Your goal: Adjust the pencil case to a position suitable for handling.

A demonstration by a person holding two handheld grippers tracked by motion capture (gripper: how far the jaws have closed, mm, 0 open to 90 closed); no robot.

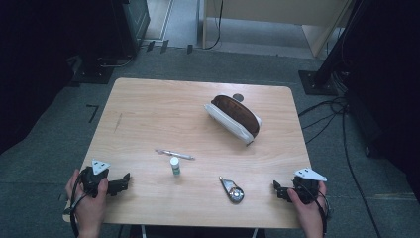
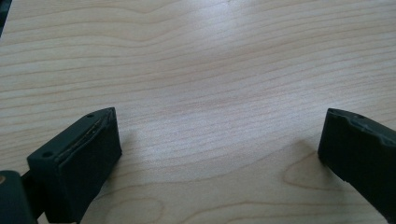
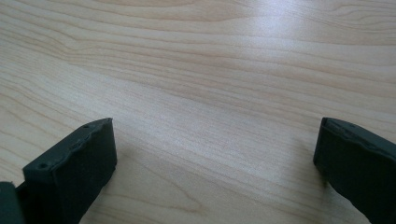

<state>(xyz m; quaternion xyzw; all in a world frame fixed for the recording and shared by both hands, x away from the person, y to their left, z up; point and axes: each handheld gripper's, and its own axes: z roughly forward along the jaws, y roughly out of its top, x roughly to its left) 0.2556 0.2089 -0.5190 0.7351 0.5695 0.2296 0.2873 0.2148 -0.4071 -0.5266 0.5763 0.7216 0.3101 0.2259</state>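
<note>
Wooden table held a pen, tube, clip and open pouch, well apart from the left gripper and right gripper, both gaping wide and empty, so a careless reach could topple the upright tube.

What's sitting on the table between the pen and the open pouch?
Nothing: in the high view, bare tabletop runs between the pen and the pouch.

Dim, bluish overhead view with dark corners; close views show soft glare on the table
</note>
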